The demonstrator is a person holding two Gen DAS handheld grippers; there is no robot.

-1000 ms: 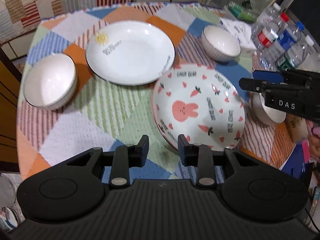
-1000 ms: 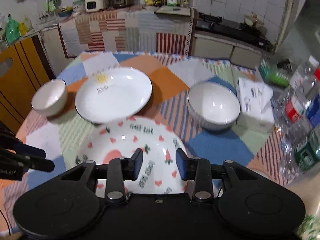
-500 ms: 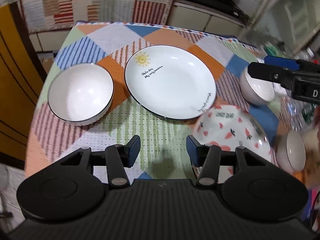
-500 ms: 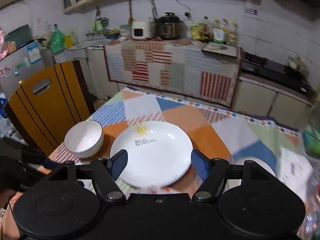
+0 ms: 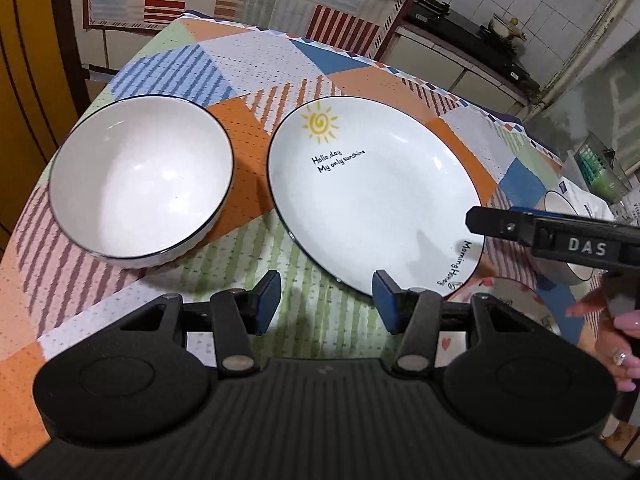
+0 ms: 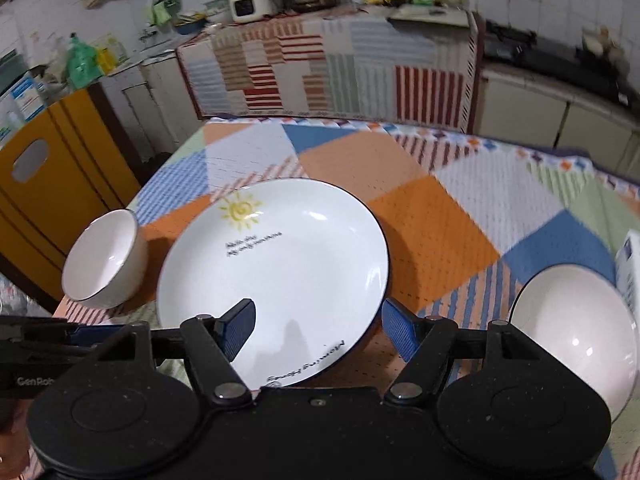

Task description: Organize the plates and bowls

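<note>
We hold both grippers empty: the right gripper (image 6: 318, 330) spread wide over the near rim of the sun plate (image 6: 276, 276), the left gripper (image 5: 326, 302) half open just short of that rim. The bowl (image 5: 140, 180) sits left of the plate on the patchwork tablecloth (image 5: 260, 60), nearer our left hand.
</note>
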